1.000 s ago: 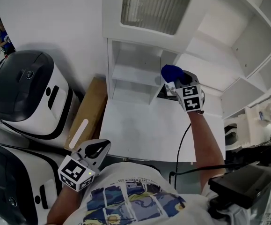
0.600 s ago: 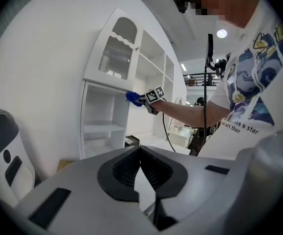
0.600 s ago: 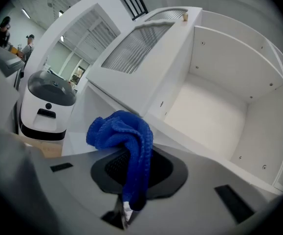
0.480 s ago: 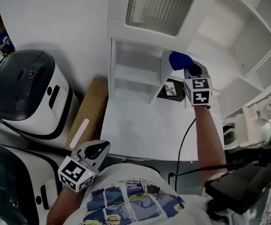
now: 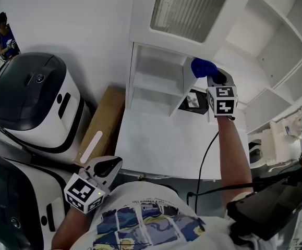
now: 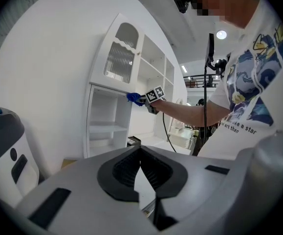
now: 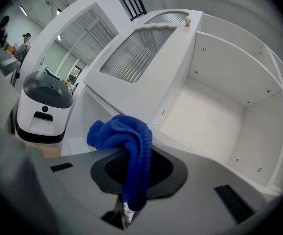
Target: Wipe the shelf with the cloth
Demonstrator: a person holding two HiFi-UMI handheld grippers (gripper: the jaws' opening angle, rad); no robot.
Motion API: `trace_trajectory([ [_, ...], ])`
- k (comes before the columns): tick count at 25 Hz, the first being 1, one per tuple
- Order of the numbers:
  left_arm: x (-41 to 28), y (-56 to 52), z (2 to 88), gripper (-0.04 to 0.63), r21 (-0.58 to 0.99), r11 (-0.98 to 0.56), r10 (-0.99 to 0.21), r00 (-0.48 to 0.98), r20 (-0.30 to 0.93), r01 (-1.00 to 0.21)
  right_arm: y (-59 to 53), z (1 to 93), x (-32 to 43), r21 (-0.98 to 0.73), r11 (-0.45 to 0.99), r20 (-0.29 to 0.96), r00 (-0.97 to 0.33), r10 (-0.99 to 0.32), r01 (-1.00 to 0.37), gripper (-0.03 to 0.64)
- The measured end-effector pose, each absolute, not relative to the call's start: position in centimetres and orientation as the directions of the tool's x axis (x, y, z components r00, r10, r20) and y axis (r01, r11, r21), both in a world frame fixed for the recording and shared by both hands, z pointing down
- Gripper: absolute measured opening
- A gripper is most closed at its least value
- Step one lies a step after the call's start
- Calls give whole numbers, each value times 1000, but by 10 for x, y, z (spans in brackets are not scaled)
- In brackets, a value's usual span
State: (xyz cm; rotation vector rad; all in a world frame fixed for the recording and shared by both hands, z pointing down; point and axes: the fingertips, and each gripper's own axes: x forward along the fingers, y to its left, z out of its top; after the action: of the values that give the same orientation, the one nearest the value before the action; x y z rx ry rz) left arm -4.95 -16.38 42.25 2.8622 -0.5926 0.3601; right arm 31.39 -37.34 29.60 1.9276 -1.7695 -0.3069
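The right gripper [image 5: 213, 79] is up at the shelf [image 5: 158, 85], arm stretched out across the white desk [image 5: 161, 139]. Its jaws are clamped tight on the blue cloth [image 7: 124, 136]: one fold is pinched between the pads and trails back toward the camera, and the rest bunches up in a lump just ahead of the tips. The lump sits right at the shelf's front edge, at the upright between two compartments; whether it is actually touching the white surface is hard to call. Above and to the left of the right gripper is the ribbed glass door [image 7: 136, 50], and an open white compartment lies ahead to its right. Just below the right gripper, on the desk, lies a small black item [image 5: 194, 100].

The left gripper [image 6: 141, 153] hangs low, close to the person's shirt, at the near edge of the desk and well apart from the shelf. Its jaws are pressed together with nothing between them. Beyond its left side stand a cardboard box [image 5: 101, 124] and a rounded black-and-white machine [image 5: 33, 100].
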Motion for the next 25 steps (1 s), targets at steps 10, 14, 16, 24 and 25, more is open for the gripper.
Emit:
trace_trajectory([
  [10, -78, -161, 425, 14, 156, -882, -396, 880, 263, -444, -387, 297, 279, 503, -6, 165, 102, -981, -865, 69],
  [14, -89, -161, 427, 14, 163, -874, -410, 875, 258, -458, -400, 297, 259, 510, 12, 164, 84, -983, -860, 69],
  [16, -96, -161, 427, 14, 165, -869, -418, 871, 256, -466, -406, 299, 247, 506, 22, 168, 74, -983, -862, 69],
  [24, -128, -160, 427, 14, 169, -842, -462, 847, 261, -512, -433, 302, 200, 485, 72, 182, 20, -983, -871, 69],
  [25, -132, -159, 427, 14, 169, -839, -467, 844, 262, -517, -437, 302, 194, 483, 79, 183, 12, -983, -872, 69],
])
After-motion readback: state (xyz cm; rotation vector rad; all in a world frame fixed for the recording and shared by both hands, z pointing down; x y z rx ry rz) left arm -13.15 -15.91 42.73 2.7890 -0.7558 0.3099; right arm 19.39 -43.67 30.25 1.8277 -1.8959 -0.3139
